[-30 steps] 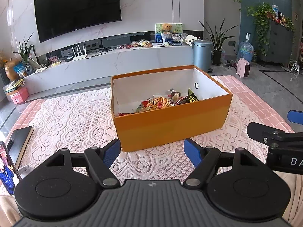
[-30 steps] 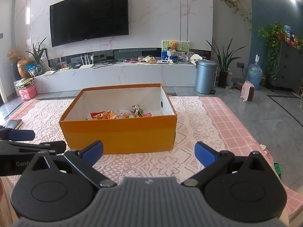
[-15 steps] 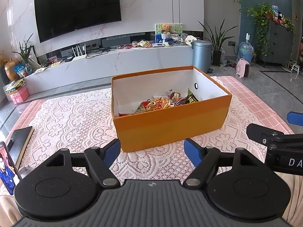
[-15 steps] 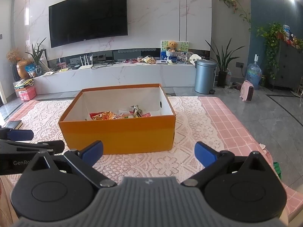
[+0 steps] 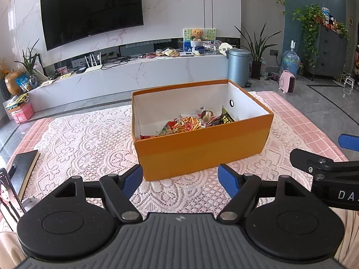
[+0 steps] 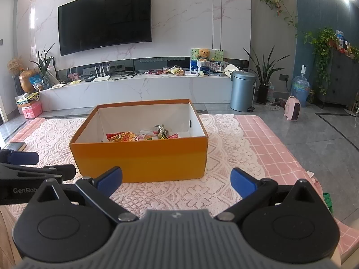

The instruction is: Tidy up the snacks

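Observation:
An orange cardboard box (image 5: pixel 202 148) with a white inside stands on the lace tablecloth; it also shows in the right wrist view (image 6: pixel 139 157). Several snack packets (image 5: pixel 190 123) lie in a heap on its floor, seen too in the right wrist view (image 6: pixel 139 136). My left gripper (image 5: pixel 180 180) is open and empty, a little in front of the box's near wall. My right gripper (image 6: pixel 176 180) is open and empty, also just in front of the box. Each gripper shows at the edge of the other's view.
A white lace cloth (image 5: pixel 89 134) covers a pink checked table (image 6: pixel 269 148). A dark book (image 5: pixel 22 170) and a phone (image 5: pixel 9 199) lie at the left edge. Beyond are a TV console (image 6: pixel 134 87), a bin (image 6: pixel 242 90) and plants.
Almost nothing has moved. The right gripper has drifted very slightly; both grippers stay open and empty in front of the box.

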Tool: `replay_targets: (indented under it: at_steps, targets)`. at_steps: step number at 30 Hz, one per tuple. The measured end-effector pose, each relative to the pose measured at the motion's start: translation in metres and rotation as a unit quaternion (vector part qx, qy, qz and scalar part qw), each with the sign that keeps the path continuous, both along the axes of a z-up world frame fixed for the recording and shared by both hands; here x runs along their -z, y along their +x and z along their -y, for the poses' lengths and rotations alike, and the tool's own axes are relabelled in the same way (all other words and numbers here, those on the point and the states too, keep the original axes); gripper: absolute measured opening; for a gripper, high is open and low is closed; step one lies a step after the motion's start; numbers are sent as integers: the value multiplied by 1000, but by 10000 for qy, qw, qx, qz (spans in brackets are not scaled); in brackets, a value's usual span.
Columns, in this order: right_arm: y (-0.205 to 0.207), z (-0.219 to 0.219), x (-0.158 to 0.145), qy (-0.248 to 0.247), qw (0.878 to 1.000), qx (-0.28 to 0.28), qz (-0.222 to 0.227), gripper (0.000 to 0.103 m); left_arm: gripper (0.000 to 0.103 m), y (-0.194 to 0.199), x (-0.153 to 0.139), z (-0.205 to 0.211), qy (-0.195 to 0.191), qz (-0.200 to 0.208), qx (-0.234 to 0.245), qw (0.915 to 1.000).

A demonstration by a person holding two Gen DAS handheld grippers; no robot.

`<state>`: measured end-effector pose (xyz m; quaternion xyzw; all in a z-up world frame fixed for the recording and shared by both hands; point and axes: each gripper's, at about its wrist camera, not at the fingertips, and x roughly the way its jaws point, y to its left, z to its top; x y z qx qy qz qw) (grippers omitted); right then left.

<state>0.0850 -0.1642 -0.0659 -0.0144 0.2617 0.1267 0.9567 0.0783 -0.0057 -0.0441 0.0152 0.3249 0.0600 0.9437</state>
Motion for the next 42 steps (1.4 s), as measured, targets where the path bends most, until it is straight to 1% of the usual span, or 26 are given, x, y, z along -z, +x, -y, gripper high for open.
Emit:
replay_targets:
  at_steps: [42]
  targets:
    - [2,3,7,-7,9999,-2,-172,100,89,-3,-5,4,-1,43,45,10000]
